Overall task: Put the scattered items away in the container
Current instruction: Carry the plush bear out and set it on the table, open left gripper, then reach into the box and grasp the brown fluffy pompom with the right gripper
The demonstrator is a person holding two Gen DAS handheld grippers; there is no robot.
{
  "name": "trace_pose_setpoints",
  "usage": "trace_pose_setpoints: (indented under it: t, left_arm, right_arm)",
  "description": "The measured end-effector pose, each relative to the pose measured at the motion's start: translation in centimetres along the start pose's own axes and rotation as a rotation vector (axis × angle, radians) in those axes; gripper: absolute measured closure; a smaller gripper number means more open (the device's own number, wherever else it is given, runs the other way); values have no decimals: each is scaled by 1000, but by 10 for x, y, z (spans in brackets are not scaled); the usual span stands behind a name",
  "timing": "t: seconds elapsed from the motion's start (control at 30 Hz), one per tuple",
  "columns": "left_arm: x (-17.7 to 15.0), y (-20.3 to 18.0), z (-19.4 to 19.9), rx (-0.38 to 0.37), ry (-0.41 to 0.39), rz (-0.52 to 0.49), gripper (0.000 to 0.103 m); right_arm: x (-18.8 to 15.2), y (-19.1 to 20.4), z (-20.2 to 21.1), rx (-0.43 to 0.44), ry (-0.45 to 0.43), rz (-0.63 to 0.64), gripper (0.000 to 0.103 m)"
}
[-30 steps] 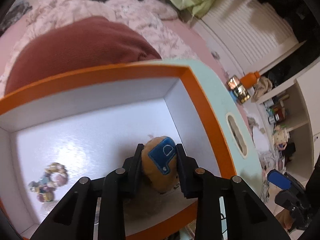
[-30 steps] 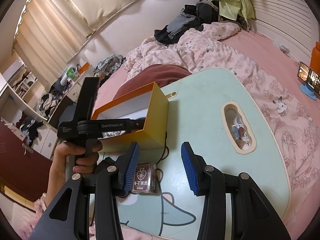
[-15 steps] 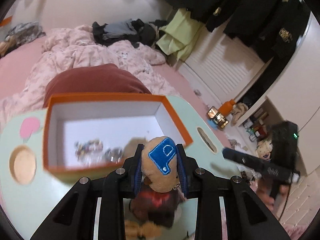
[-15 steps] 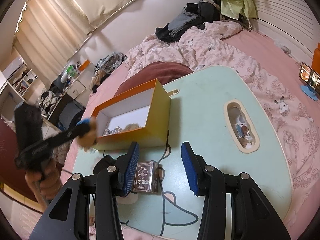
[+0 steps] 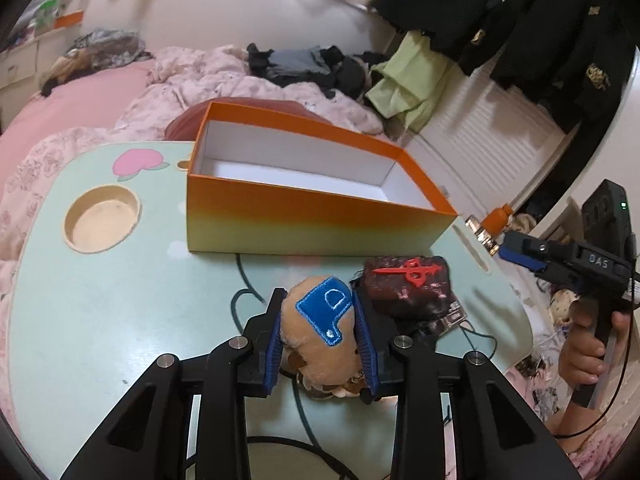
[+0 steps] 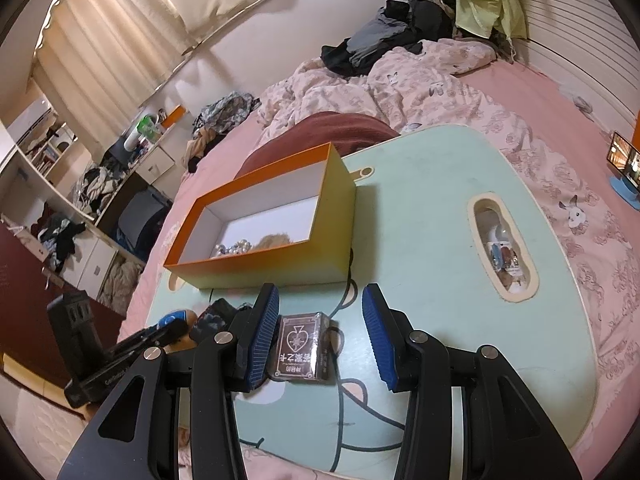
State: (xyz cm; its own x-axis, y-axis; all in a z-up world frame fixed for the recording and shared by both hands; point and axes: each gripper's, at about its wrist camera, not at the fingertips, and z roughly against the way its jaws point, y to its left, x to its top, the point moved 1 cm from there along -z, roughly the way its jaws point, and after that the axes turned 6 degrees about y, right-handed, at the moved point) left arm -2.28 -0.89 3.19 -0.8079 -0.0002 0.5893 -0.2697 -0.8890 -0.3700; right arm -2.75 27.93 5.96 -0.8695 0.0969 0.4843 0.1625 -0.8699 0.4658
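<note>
Resting on mint lap table (image 6: 432, 216), orange box (image 5: 312, 216); pink bedding (image 6: 560, 184) around.

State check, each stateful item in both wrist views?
orange box: open, no lid, upright on table
beads: inside box
plush toy: clamped between left gripper fingers, outside box
dark pouch: on table, beside plush toy
card deck: on table, nearer the left finger of the open right gripper
</note>
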Motion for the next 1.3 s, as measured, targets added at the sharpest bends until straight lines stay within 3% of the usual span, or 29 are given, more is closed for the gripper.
trace_pose_setpoints:
  t: [0.17, 0.4, 0.6, 0.67, 0.8, 1.0, 1.2, 1.3]
  left_arm:
    - [-5, -4, 2, 53, -36, -22, 68]
    - [-8, 4, 27, 29, -144, 26, 68]
    - [-11, 6, 27, 39, -136, 30, 67]
    - [-13, 5, 23, 38, -123, 31, 62]
    - [-17, 1, 24, 79, -131, 15, 41]
    - [-25, -4, 33, 105, -163, -20, 34]
    - [-31, -5, 38, 128, -177, -34, 32]
    - [-32, -1, 38, 110, -178, -15, 32]
  right_arm:
    - [-3, 8, -3, -5, 9, 21, 58]
    - [-5, 16, -7, -17, 18, 53, 58]
    - [11, 43, -5, -23, -1, 121, 58]
    - [23, 62, -9, -30, 11, 166, 58]
    - [48, 89, -39, -64, 121, 213, 58]
    - [76, 118, -106, -137, 345, 274, 58]
    - [87, 111, -137, -316, 390, 281, 58]
    - [89, 98, -139, -337, 425, 250, 58]
